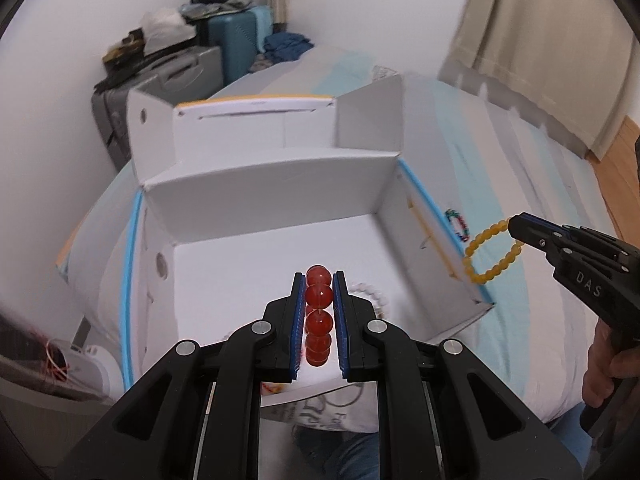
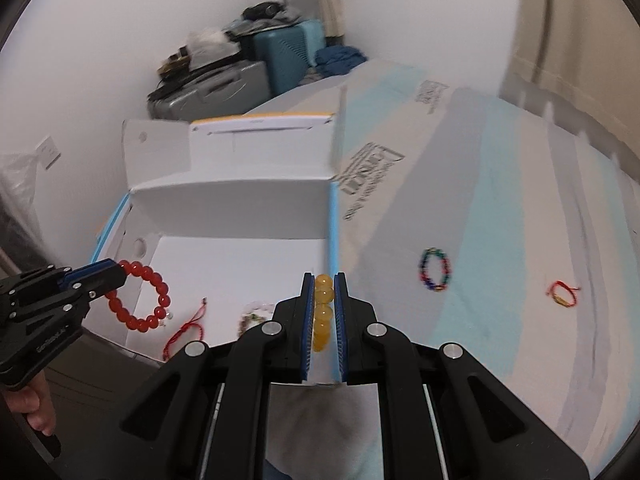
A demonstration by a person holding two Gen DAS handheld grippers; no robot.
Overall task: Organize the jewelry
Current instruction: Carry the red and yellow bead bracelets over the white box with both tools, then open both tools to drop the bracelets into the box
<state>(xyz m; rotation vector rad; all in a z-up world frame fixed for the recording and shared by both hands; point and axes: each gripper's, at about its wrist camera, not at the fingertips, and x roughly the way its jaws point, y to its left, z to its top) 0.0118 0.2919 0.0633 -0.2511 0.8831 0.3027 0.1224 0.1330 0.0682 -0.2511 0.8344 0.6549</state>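
White walls (image 1: 60,60), suitcases (image 1: 236,40) in the corner, beige curtain (image 1: 540,40), striped bed (image 2: 500,200)

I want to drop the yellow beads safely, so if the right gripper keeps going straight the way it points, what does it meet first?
Probably the white box's right wall, just ahead of the right gripper holding the yellow bracelet; depth is unclear.

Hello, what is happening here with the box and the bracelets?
A person is sorting bracelets into a white box on a bed. The left gripper is shut on a red bead bracelet, the right gripper on a yellow bead bracelet. Two bracelets remain on the bedcover.
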